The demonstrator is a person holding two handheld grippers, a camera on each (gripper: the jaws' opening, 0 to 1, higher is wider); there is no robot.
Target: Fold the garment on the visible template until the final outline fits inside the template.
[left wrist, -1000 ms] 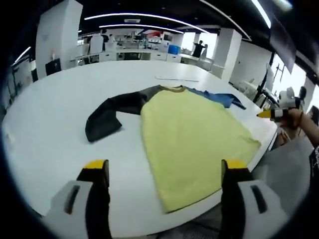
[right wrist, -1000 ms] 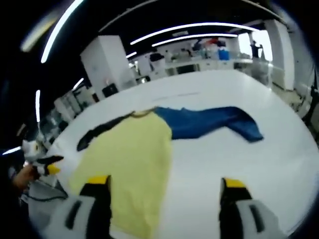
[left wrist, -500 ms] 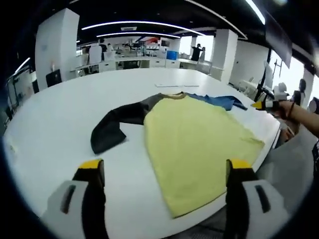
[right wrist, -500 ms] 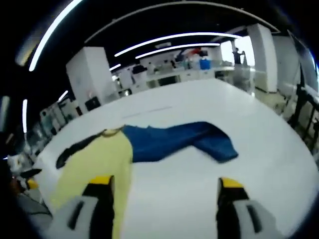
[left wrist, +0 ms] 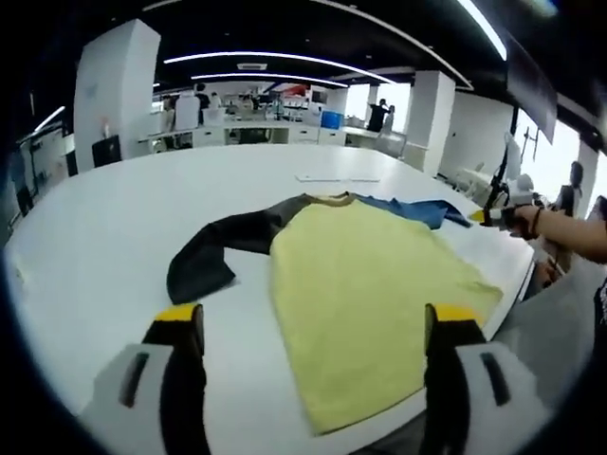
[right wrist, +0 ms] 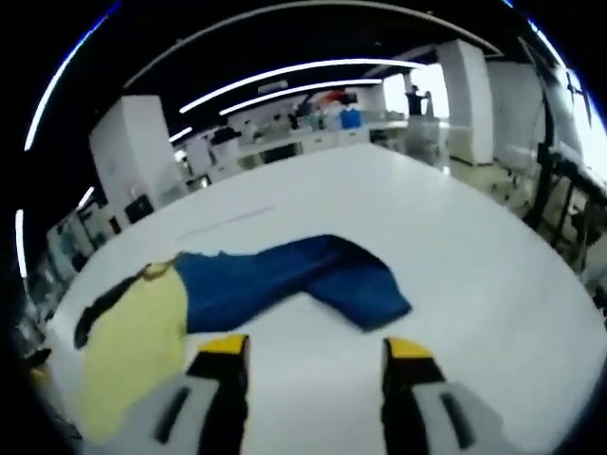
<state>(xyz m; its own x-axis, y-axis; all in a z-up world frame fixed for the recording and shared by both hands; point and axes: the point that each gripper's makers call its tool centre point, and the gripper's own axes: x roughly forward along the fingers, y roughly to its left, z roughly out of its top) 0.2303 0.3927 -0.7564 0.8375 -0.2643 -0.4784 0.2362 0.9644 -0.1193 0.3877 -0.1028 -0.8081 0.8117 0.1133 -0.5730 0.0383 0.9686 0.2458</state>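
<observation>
On the round white table point(left wrist: 114, 218) lies a long-sleeved garment with a pale yellow body point(left wrist: 365, 284), spread flat and reaching the near table edge in the left gripper view. Its dark grey sleeve point(left wrist: 223, 242) bends toward 9 o'clock there; its blue sleeve point(right wrist: 285, 280) runs toward 3 o'clock in the right gripper view, folded at the elbow. The left gripper point(left wrist: 313, 327), jaws spread wide, hangs above the garment's hem. The right gripper point(right wrist: 305, 349), jaws parted with nothing between them, hovers just short of the blue sleeve. A person's hand point(left wrist: 517, 218) shows at 3 o'clock in the left gripper view.
</observation>
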